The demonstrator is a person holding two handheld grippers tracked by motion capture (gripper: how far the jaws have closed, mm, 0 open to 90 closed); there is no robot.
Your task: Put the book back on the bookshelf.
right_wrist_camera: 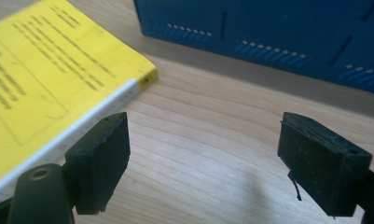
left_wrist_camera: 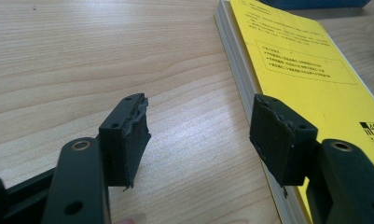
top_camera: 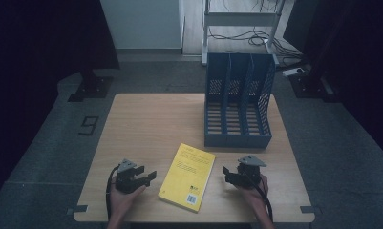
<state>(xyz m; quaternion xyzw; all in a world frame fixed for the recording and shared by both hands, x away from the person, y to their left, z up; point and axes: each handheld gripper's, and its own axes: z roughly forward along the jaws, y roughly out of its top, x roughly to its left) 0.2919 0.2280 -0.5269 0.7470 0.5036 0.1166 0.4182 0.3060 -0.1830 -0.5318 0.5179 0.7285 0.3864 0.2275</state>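
A yellow book (top_camera: pixel 187 176) lies flat on the wooden table (top_camera: pixel 151 124), near its front edge. My left gripper (top_camera: pixel 149 177) rests just left of the book, open and empty; in the left gripper view the gripper (left_wrist_camera: pixel 198 135) frames bare wood, with the book (left_wrist_camera: pixel 310 79) at its right jaw. My right gripper (top_camera: pixel 226 175) sits just right of the book, open with nothing between its jaws. The right gripper view has that gripper (right_wrist_camera: pixel 203 154) over bare wood, the book's corner (right_wrist_camera: pixel 45 79) at left.
A blue three-slot file rack (top_camera: pixel 238 102) stands at the table's far right, its front wall (right_wrist_camera: pixel 268 32) close ahead of the right gripper. Beyond the table are a dark floor, a white frame and cables (top_camera: pixel 256 36).
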